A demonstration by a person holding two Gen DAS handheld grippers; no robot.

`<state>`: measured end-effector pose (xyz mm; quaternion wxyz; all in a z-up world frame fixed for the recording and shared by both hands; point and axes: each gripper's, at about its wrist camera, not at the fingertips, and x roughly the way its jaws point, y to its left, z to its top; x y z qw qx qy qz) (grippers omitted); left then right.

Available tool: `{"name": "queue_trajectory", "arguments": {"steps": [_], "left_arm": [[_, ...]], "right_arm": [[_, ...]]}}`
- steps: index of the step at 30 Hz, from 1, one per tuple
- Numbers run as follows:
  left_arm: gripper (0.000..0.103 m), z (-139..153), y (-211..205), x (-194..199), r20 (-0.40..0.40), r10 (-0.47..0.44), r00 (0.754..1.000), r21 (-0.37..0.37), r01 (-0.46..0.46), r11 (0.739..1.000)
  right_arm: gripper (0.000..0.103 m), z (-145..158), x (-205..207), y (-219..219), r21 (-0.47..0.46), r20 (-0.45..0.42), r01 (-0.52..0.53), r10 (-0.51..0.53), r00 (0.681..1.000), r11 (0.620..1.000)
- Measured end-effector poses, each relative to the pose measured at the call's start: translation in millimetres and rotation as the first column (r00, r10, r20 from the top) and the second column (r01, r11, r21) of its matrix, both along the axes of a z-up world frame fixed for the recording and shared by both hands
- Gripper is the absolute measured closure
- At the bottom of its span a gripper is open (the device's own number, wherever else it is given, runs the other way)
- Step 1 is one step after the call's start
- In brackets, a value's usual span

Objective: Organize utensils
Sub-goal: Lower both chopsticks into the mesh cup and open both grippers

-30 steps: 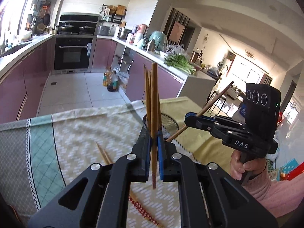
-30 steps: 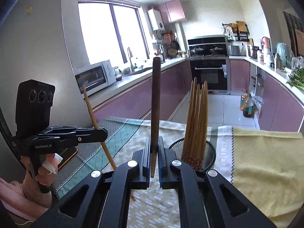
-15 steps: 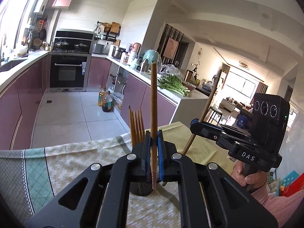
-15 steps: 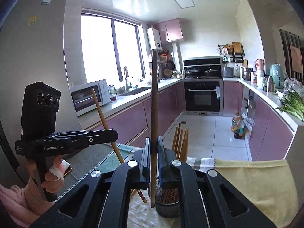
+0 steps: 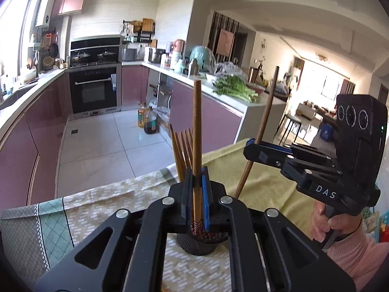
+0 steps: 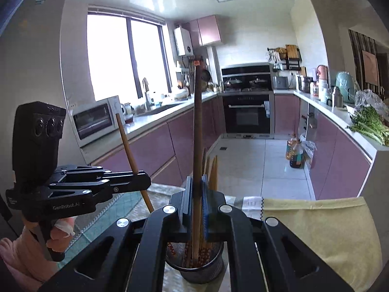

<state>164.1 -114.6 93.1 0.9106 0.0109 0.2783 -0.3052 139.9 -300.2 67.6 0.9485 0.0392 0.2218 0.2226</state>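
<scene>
My left gripper (image 5: 196, 177) is shut on an upright brown chopstick (image 5: 196, 131); its patterned lower tip hangs just above the black mesh holder (image 5: 201, 244). It also shows in the right wrist view (image 6: 139, 181). My right gripper (image 6: 197, 187) is shut on another upright chopstick (image 6: 197, 121), its lower end inside the mesh holder (image 6: 199, 271). It also shows in the left wrist view (image 5: 252, 149). Several chopsticks (image 5: 181, 146) stand in the holder.
The holder stands on a table with a patterned cloth (image 5: 102, 209) and a yellow cloth (image 6: 323, 228). Behind are purple kitchen cabinets (image 6: 155, 150), an oven (image 6: 246, 112), a counter with greens (image 5: 233, 88) and oil bottles (image 5: 147, 119) on the floor.
Both grippers have swung upright and moved over the holder; the view rose from the tabletop. Each chopstick's lower end has come down toward the holder, the right one now inside it.
</scene>
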Motion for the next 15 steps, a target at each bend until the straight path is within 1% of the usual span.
{"name": "queue_trajectory", "arguments": {"steps": [6,11,15], "left_arm": [[0.096,-24,-9,11,-0.058,-0.034,0.998,0.093,0.039,0.995],[0.095,-41,-17,25,-0.122,-0.040,0.992,0.124,0.055,0.991],[0.095,-47,-19,35,-0.141,-0.029,0.990,0.127,0.047,0.991]], "right_arm": [[0.097,-22,17,8,-0.028,-0.094,-0.016,0.013,0.995,0.999],[0.097,-35,29,14,-0.049,-0.155,-0.023,0.015,0.988,0.999],[0.097,-40,34,16,-0.046,-0.169,-0.008,0.000,0.986,0.999]]}}
